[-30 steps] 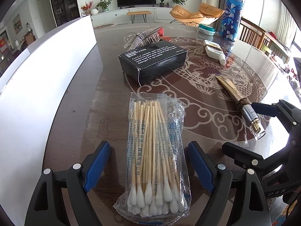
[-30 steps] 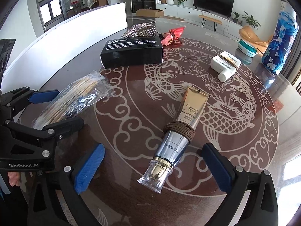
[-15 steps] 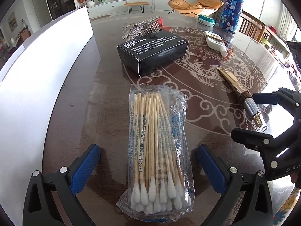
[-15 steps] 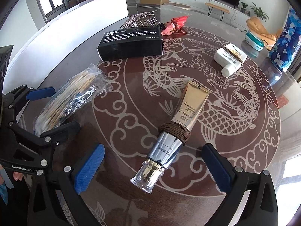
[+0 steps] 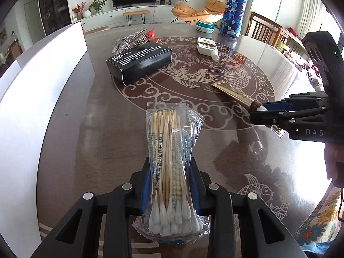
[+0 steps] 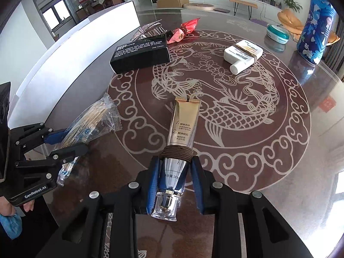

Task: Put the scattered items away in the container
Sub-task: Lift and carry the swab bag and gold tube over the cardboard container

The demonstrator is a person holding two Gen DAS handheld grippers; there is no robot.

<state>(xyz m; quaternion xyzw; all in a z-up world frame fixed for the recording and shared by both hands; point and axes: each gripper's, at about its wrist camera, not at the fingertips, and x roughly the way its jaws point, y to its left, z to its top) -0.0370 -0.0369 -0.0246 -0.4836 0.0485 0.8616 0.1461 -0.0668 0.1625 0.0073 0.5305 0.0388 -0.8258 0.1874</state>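
My left gripper [image 5: 169, 185] is shut on a clear bag of cotton swabs [image 5: 169, 150], held by its lower half just above the round brown table [image 5: 90, 116]. It also shows in the right wrist view [image 6: 64, 144] with the bag [image 6: 94, 118]. My right gripper [image 6: 175, 178] is shut on the silver neck of a gold cosmetic tube [image 6: 182, 124]; it shows in the left wrist view [image 5: 266, 111] with the tube [image 5: 232, 92]. A white wall that may be the container [image 5: 43, 81] runs along the left.
On the table lie a black box [image 5: 139, 62], a white bottle [image 6: 243, 53], a red candy wrapper [image 6: 185, 30], a silver hair clip [image 5: 129, 40], a teal tin [image 6: 277, 33] and a tall blue canister [image 5: 234, 10]. Chairs stand at the right.
Both grippers have gone from open to shut: the left closed on the swab bag, the right on the tube. Both items now sit lifted between the fingers.
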